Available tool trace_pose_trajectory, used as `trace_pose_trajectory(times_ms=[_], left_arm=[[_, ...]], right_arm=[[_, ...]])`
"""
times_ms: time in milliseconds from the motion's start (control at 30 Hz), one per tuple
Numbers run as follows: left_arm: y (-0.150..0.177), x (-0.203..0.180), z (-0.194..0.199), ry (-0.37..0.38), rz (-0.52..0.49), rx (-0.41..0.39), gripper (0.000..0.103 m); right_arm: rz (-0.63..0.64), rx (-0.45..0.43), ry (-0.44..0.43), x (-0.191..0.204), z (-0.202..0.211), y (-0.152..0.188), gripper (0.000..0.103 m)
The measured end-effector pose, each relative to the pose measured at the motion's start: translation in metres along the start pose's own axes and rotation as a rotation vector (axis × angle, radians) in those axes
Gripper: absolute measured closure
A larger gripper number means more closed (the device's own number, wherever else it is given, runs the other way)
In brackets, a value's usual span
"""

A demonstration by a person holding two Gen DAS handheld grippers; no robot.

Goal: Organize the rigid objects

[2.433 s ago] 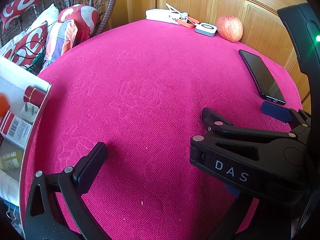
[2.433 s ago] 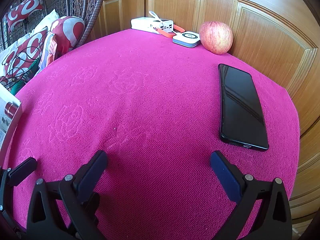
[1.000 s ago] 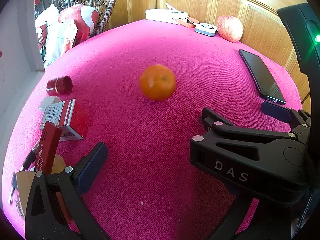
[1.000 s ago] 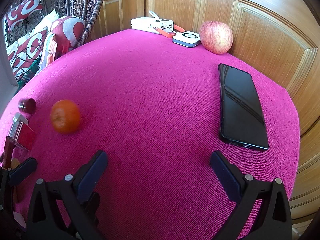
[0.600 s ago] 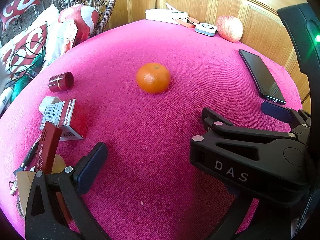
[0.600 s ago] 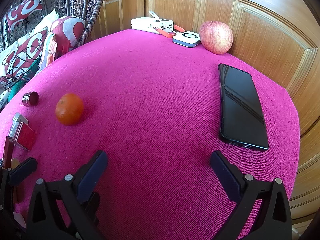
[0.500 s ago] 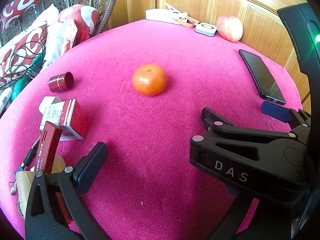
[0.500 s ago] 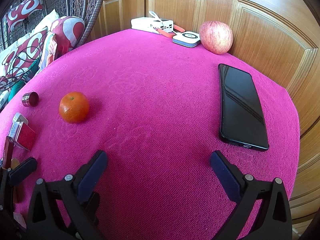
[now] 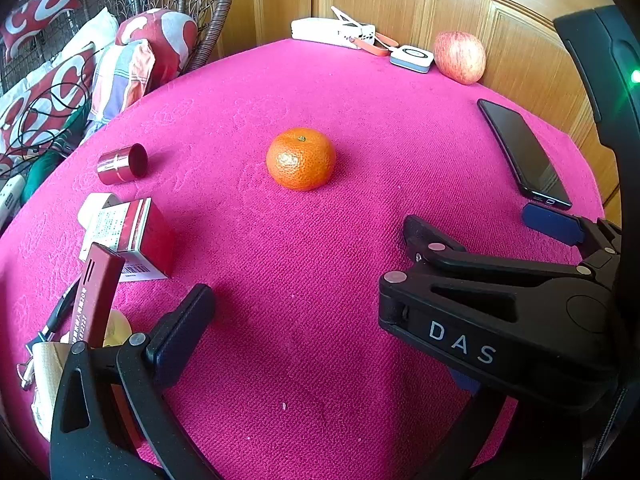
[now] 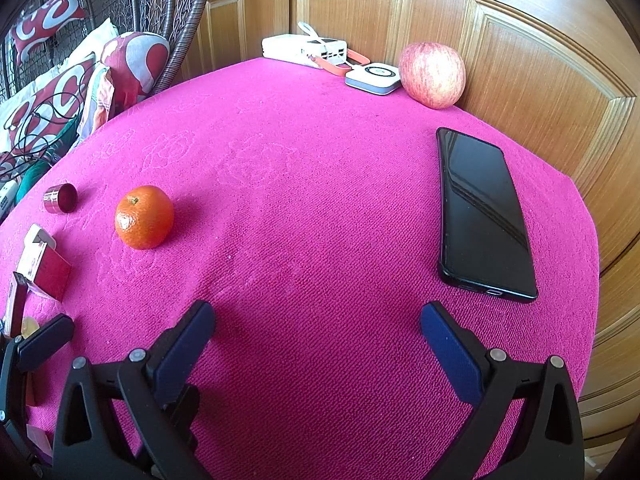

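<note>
Both grippers hover low over the pink cloth [image 10: 320, 208], each with its jaws spread wide and nothing between them: the right gripper [image 10: 316, 344] at the near edge, the left gripper [image 9: 304, 300] beside it, its right finger hidden behind the right gripper's body. Taking the orange [image 9: 301, 159] as the landmark: it sits alone mid-cloth, clear of everything; left of it lies a small red tube [image 9: 122, 163] on its side; nearer and left of it are a red box [image 9: 128, 236], a dark red bar [image 9: 94, 296] propped on end, and some small clutter I cannot make out. Well to the orange's right lies a phone [image 10: 482, 212], and far beyond it, against the wooden doors [image 10: 520, 60], an apple [image 10: 432, 74], a small white puck [image 10: 374, 77] and a white power bank [image 10: 304, 50]. The orange and the tube are the likely troublemakers: both are round, so an off-centre pinch or a nudge from one finger could send either rolling toward the cloth's edge. The propped bar looks ready to topple if the left gripper brushes the heap. The phone lies flat and thin, so fingers may skid over it.
</note>
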State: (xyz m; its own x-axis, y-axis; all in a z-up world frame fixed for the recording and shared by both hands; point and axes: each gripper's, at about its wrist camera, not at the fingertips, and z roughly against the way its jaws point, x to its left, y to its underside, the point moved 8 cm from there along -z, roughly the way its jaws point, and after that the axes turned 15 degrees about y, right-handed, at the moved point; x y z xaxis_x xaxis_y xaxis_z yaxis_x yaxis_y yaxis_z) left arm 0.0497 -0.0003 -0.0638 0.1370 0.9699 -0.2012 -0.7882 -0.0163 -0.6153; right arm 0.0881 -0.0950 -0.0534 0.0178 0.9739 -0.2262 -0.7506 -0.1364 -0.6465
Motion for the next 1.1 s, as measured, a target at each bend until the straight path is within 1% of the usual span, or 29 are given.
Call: trace_pose_trajectory(times_ms=[367,567,767,900,1100], left_arm=[[0.000,0.000,0.000,0.000,0.000,-0.001,0.000],[0.000,0.000,0.000,0.000,0.000,-0.001,0.000],[0.000,0.000,0.000,0.000,0.000,0.000,0.000],[-0.001,0.000,0.000,0.000,-0.001,-0.001,0.000],[-0.001,0.001,0.000,-0.001,-0.001,0.000,0.000]], right_arm=[[0.009,0.002,-0.006,0.001,0.000,0.000,0.000],[0.134,0.058,-0.080,0.005,-0.003,-0.003,0.000],[0.295,0.042,-0.183,0.015,-0.005,-0.008,0.000],[0.303,0.038,-0.193,0.014,-0.004,-0.004,0.000],[0.360,0.087,-0.204,0.015,-0.006,-0.005,0.000]])
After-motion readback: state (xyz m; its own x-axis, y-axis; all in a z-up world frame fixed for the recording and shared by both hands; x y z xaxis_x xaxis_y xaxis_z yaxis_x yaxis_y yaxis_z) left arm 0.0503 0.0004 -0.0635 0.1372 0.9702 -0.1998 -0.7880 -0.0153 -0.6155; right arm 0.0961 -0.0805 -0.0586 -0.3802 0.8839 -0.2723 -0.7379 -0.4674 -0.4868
